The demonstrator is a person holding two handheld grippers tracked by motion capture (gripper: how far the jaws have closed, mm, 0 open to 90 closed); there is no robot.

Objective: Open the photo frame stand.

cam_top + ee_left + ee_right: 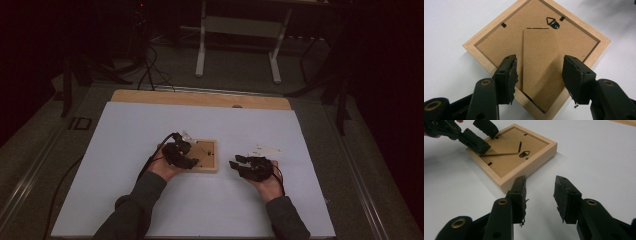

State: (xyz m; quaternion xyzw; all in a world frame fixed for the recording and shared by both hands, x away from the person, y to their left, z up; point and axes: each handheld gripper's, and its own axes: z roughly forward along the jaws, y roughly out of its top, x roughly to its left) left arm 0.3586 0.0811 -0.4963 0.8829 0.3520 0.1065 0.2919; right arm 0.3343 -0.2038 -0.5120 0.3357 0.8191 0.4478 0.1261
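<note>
Left tool (539, 75) over face-down frame (499, 42)

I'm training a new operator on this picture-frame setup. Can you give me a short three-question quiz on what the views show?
1. True or false: the wooden frame lies with its back facing up.
2. Which gripper hangs over the frame: A) left gripper B) right gripper?
3. Fill in: the jaws of both grippers stand ____.

Key
1. True; the hanging hook and the stand flap show.
2. A; the right one is over the white table cover, beside the frame.
3. Open.
</note>
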